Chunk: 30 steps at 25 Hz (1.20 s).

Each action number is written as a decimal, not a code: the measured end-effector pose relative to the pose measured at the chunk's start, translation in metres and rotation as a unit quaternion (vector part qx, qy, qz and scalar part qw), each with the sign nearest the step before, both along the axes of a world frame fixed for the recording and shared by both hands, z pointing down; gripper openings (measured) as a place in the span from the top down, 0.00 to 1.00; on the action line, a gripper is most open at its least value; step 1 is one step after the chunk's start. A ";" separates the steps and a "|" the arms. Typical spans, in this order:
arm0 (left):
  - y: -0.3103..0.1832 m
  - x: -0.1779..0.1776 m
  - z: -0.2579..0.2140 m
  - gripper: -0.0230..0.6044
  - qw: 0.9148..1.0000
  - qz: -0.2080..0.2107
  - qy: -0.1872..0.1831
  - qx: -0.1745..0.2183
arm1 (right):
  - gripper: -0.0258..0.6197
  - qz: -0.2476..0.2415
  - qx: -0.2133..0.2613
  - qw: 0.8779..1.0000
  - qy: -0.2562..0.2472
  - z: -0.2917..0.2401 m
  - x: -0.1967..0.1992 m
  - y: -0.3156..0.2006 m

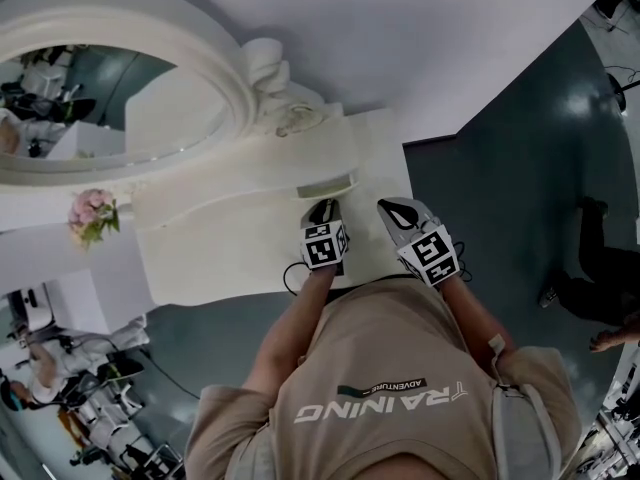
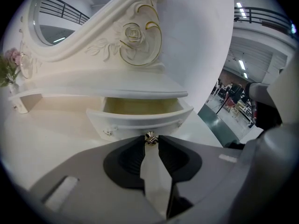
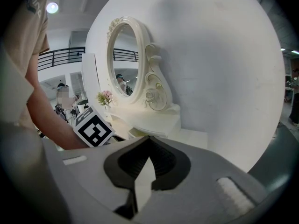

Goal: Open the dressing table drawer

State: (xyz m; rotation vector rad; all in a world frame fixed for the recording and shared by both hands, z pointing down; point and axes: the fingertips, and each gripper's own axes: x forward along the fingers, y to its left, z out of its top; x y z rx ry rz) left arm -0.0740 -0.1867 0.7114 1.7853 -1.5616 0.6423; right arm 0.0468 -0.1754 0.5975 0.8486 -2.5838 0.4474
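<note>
Left gripper (image 2: 150,141) jaws clamped on the knob (image 2: 150,136) to pull the drawer (image 2: 140,119), partly out under the shelf (image 2: 117,88); right gripper (image 3: 149,139) idle, jaws together, empty.

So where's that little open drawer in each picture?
Head view: drawer at centre, just above the left hand-held gripper.
Left gripper view: drawer dead centre, its knob between the jaws.
Right gripper view: drawer low centre, just above the jaws.
Shared landmark: the carved scroll, just above the drawer in every view.
</note>
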 end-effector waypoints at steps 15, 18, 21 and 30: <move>0.014 0.003 -0.001 0.79 1.000 0.001 0.002 -0.002 | 0.96 -0.008 0.004 1.000 0.002 -0.004 -0.006 0.007; 0.013 0.003 -0.002 0.79 1.000 0.000 0.003 -0.003 | 0.96 -0.010 0.003 1.000 0.003 -0.005 -0.007 0.008; 0.013 0.004 -0.001 0.79 1.000 -0.001 0.006 -0.005 | 0.96 -0.009 0.003 1.000 0.004 -0.003 -0.006 0.007; 0.021 0.005 -0.002 0.77 1.000 -0.003 0.004 -0.012 | 0.96 -0.008 -0.001 1.000 0.004 -0.002 -0.010 0.006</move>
